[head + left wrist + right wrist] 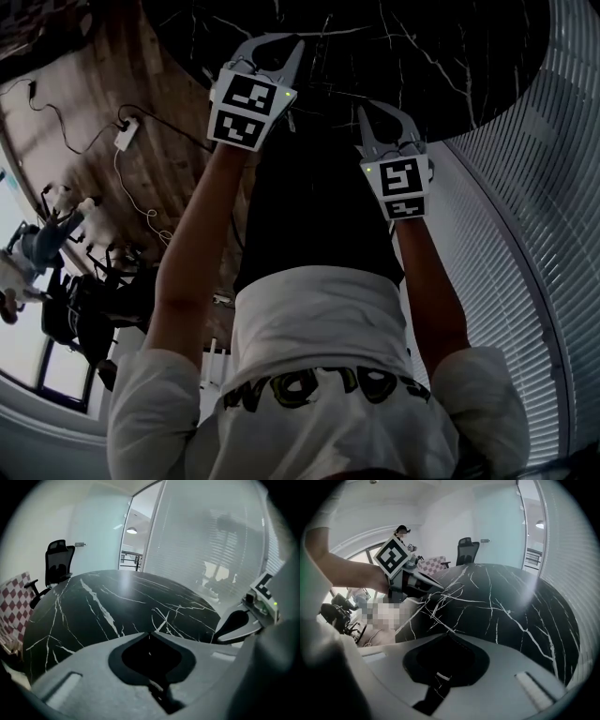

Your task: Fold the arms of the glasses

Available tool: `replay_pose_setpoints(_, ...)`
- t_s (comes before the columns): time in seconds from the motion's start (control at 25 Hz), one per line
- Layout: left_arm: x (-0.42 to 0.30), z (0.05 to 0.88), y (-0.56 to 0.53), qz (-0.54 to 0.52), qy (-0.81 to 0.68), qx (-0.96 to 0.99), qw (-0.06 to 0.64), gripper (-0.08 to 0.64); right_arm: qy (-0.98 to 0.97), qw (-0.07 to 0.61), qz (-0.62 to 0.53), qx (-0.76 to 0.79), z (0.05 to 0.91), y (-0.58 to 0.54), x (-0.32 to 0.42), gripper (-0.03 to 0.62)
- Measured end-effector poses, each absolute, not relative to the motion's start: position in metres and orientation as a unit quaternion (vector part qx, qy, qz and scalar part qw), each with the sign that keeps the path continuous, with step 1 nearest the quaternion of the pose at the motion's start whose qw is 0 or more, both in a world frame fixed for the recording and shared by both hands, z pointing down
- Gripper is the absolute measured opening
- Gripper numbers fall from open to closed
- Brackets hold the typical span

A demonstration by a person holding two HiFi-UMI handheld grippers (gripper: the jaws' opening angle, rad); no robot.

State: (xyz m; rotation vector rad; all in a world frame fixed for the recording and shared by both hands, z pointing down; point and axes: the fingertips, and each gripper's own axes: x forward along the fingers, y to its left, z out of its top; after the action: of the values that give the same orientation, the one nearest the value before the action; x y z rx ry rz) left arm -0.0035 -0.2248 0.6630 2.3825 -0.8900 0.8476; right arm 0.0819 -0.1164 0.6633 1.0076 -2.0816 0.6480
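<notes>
Black marble table [450, 66] ahead. Left gripper [150, 633] hovers at its near edge, jaws together and empty. Right gripper [446, 633] beside it, also closed.

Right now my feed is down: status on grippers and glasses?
Left gripper shut, empty. Right gripper shut, empty. Glasses in no view. Nothing blocking on marble table.

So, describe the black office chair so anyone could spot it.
In the left gripper view, find the round black marble table with white veins. Beyond its far left edge stands the office chair. It is plain black with a headrest, unlike the red-and-white checkered thing beside it.
</notes>
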Motion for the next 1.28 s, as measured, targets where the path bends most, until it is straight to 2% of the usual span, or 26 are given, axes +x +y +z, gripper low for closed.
replay_pose_setpoints(0.84,0.041,0.659,-0.205,0.304,-0.262,0.885,0.237,0.006,-0.816,0.36,0.208,0.401,0.666,-0.189,0.067,0.003)
replay_pose_setpoints(1.28,0.056,0.657,-0.188,0.302,-0.245,0.89,0.238,0.006,-0.804,0.374,0.206,0.414,0.668,-0.183,0.085,0.003)
